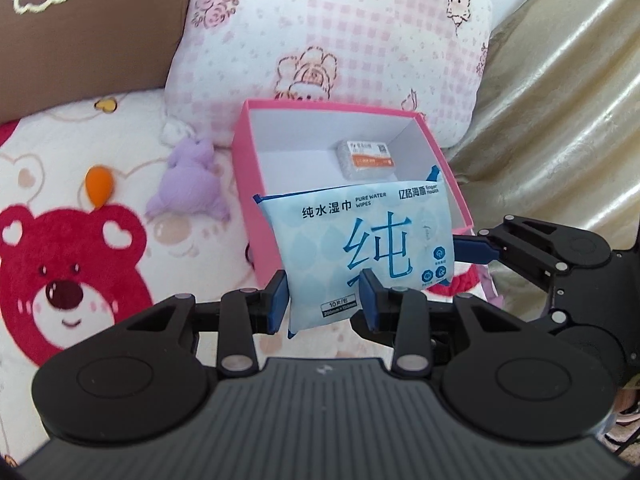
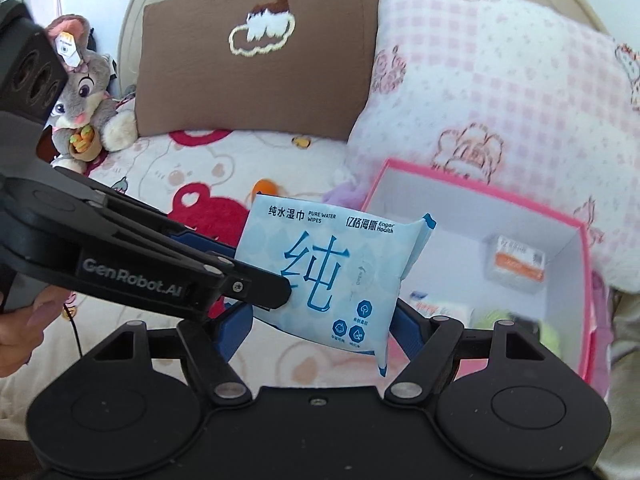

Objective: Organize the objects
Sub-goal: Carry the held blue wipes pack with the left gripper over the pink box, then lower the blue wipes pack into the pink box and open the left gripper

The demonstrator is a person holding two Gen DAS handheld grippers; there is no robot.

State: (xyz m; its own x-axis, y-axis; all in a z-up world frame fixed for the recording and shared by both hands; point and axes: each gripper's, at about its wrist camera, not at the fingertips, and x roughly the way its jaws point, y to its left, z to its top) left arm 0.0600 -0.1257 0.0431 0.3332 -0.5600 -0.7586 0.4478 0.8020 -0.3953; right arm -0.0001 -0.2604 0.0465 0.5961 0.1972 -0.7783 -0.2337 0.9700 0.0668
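A light-blue pack of wet wipes [image 1: 360,240] hangs above the bed, just in front of an open pink box [image 1: 256,184]. My left gripper [image 1: 323,304] is shut on the pack's lower left part. In the right wrist view it comes in from the left as a black arm [image 2: 276,288]. My right gripper [image 2: 320,322] grips the same pack [image 2: 332,272] across its width, one pad on each side edge. One of its blue fingers [image 1: 472,247] shows at the pack's right edge in the left wrist view. Inside the box [image 2: 584,292] lies a small packet with an orange label [image 1: 366,156].
On the bear-print blanket left of the box lie a purple plush toy [image 1: 188,184] and an orange teardrop piece [image 1: 99,190]. A brown pillow [image 2: 256,60] and a pink checked pillow [image 2: 500,92] stand behind. A grey rabbit plush [image 2: 80,92] sits far left. A hand [image 2: 20,320] holds the left gripper.
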